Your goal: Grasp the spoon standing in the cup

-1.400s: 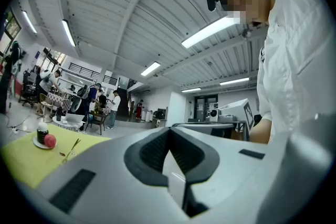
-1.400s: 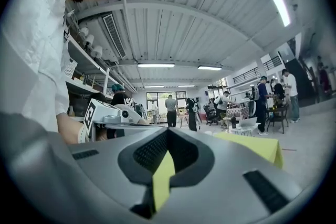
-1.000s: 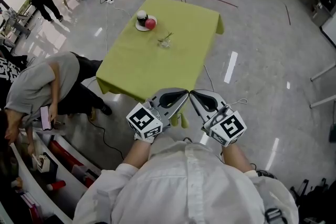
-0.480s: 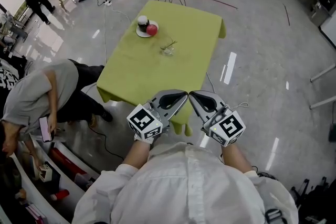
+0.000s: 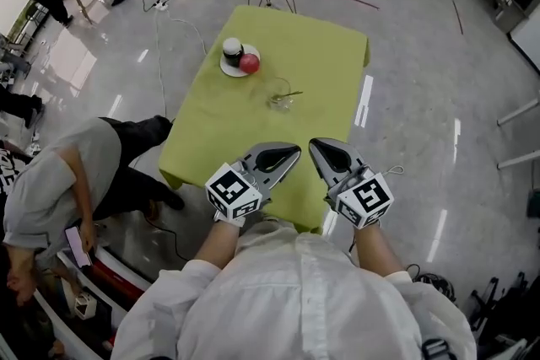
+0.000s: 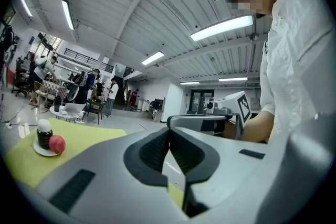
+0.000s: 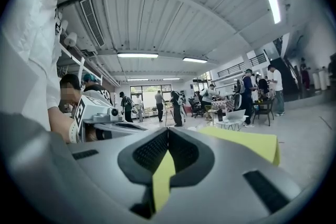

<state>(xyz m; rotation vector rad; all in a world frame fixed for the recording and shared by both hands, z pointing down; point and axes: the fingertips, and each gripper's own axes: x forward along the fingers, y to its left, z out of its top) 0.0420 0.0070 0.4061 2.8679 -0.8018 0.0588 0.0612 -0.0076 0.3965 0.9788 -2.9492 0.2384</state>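
Spoon (image 5: 294,94), apparently in cup (image 5: 279,102), beyond right gripper (image 5: 315,146)

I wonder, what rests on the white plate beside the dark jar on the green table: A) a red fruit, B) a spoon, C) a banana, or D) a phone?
A: the head view shows a red fruit on the plate, right next to the jar.

Yellow-green tablecloth (image 5: 245,131), red apple (image 5: 249,62), white plate (image 5: 226,70), grey left tool (image 5: 296,153) and right tool (image 5: 313,145) bearing black-and-white markers (image 5: 233,195)
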